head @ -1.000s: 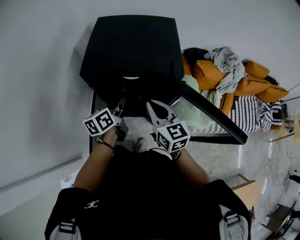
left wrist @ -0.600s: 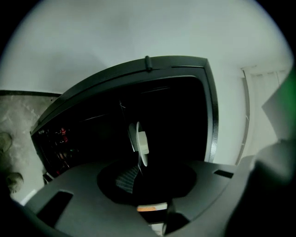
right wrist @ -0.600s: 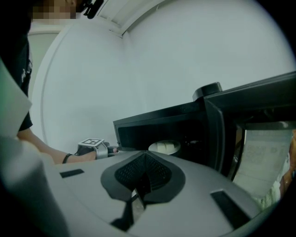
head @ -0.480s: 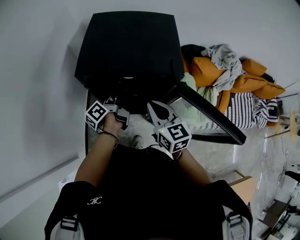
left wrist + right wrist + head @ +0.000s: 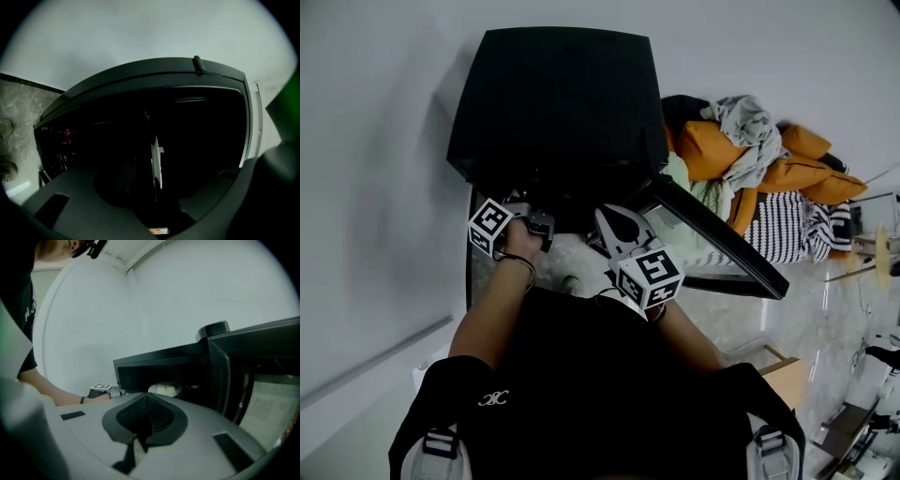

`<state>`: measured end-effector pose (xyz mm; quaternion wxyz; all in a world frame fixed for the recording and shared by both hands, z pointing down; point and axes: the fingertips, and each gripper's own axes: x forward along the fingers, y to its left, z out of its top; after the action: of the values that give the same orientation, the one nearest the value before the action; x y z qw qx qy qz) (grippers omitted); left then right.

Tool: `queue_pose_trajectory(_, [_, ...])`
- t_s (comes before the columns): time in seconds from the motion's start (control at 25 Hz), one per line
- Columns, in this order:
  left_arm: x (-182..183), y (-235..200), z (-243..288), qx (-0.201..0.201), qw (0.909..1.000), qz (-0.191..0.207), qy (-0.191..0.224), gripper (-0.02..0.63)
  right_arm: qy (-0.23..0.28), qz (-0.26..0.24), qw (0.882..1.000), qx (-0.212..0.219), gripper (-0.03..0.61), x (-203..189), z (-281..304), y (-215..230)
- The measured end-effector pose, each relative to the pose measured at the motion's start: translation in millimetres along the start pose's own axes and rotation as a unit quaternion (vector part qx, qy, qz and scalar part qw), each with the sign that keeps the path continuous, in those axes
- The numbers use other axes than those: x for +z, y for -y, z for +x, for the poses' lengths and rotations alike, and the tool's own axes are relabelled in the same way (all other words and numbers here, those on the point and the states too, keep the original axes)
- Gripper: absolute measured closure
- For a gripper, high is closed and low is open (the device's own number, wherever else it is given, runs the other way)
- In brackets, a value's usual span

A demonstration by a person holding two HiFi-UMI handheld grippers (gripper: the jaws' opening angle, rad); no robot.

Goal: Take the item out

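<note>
We stand over a black oven (image 5: pixel 553 94) set against a pale wall (image 5: pixel 375 141), with its door (image 5: pixel 722 239) swung wide open at the oven's right side. The plate (image 5: pixel 165 388), white and round, lies inside the oven's dark cavity, apart from both grippers. Our left gripper (image 5: pixel 542 223) is at the left edge of the oven's mouth, pointing into it and rolled onto its side, so in the left gripper view the plate appears on edge. Its fingers (image 5: pixel 70 201) have just been opening and now stand spread wide, released. Nothing is pressed between them, and the plate shows only in the gap, farther back in the oven. Our right gripper (image 5: pixel 602 214) hangs in front of the oven's mouth, toward the door side, just outside the cavity. Its fingers (image 5: pixel 161 416) are clenched together at the tips with nothing between them, and past them we see the plate deeper in the oven. Beyond the door, to the right of the oven, a heap of orange cushions (image 5: pixel 722 150) carries a grey cloth (image 5: pixel 748 122), with a striped fabric (image 5: pixel 792 225) lower down beside it
</note>
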<state>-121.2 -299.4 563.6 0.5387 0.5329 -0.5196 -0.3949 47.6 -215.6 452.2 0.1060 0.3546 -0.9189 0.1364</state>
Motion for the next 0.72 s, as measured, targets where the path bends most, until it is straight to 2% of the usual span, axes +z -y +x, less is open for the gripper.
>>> queue_pose_trajectory(0.48, [5.5,-9.1,18.5,0.012,0.9996,-0.026,0.003,0.467,-0.003,-0.003,1.0,-0.003,0.571,0.7,8.0,11.2])
queue_pose_trajectory(0.56, [6.7,-6.6,18.2,0.01,0.9996,-0.024,0.004,0.484,-0.01,0.002,1.0,-0.004,0.571,0.7,7.9,10.8])
queue_pose_trajectory(0.72, [6.7,1.4,21.2,0.004,1.0,0.0,-0.001,0.559,-0.004,-0.003,1.0,-0.004,0.571,-0.5,10.8,13.4])
